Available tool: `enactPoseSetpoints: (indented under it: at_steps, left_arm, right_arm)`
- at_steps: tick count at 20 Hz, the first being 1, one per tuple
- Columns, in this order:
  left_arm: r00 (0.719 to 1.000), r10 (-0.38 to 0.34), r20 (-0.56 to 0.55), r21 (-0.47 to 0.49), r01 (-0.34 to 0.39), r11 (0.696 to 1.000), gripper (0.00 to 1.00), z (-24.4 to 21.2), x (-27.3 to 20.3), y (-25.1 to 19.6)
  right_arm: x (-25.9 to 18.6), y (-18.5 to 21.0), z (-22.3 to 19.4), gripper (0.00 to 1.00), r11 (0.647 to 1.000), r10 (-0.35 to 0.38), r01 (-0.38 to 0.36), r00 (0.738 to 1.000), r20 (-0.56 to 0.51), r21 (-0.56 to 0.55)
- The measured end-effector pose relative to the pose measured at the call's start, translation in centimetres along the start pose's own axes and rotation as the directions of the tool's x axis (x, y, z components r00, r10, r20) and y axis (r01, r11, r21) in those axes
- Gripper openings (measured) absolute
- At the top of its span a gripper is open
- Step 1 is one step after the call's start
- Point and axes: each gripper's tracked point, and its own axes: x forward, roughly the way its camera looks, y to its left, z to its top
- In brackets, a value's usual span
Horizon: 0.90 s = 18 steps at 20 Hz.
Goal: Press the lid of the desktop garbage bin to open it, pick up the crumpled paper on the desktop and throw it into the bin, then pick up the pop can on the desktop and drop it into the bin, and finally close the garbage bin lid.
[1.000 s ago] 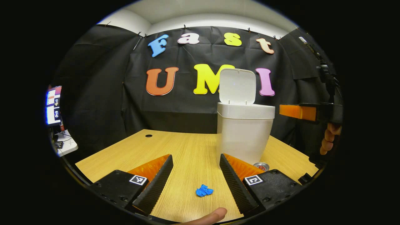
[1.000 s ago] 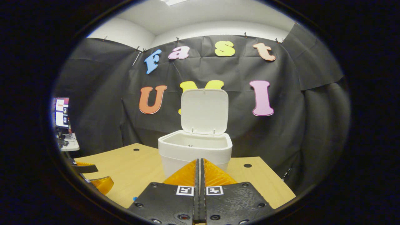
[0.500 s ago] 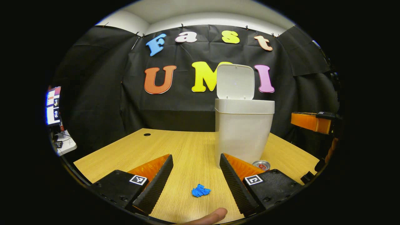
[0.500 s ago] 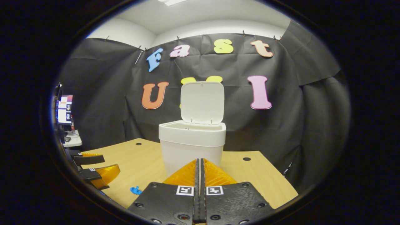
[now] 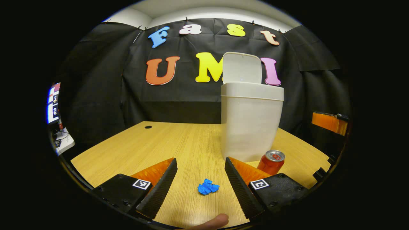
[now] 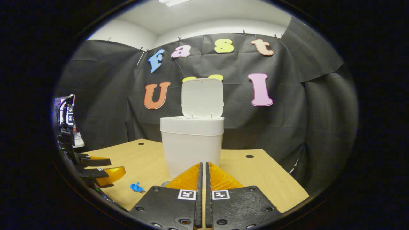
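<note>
The white bin stands on the wooden table, its lid swung up and upright. A small blue crumpled paper lies on the table between the spread fingers of my left gripper, which is open and touches nothing. A red pop can stands upright by the bin's base, just beyond the right finger. In the right gripper view, my right gripper is shut with nothing in it, pointing at the bin with its raised lid. The paper lies to its left.
The right gripper hangs at the far right edge of the left gripper view. The left gripper sits low at the left of the right gripper view. A monitor glows off the table's left. A fingertip shows at the bottom edge.
Both grippers have come down lower towards the table. The right gripper has drawn back from over the bin. More of the can shows beside the left gripper's right finger.
</note>
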Motion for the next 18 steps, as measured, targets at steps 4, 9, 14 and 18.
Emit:
enactPoseSetpoints:
  at_steps: [4, 9, 14, 18]
  left_arm:
    - [0.994, -0.032, -0.1, -0.007, 0.031, 0.999, 0.97, -3.4, 1.0, -0.8]
    - [0.971, -0.019, -0.239, -0.02, 0.015, 1.0, 0.97, -7.6, 2.5, -0.7]
    - [0.954, -0.047, -0.296, -0.024, 0.041, 0.999, 0.96, -9.4, 3.5, -1.0]
    - [0.949, -0.042, -0.311, -0.025, 0.036, 0.999, 0.91, -9.7, 3.7, -0.3]
  right_arm:
    - [-0.3, 0.5, 0.0, 0.22, 0.999, 0.001, -0.001, 1.0, 0.018, -0.036]
    - [-0.5, 2.1, -0.8, 0.39, 0.997, 0.05, -0.049, 0.999, 0.006, -0.057]
    - [-0.1, 2.7, -1.5, 0.85, 0.996, 0.047, -0.048, 0.999, -0.006, -0.081]
    - [0.2, 3.1, -2.4, 0.85, 0.996, 0.046, -0.048, 0.998, -0.036, -0.069]
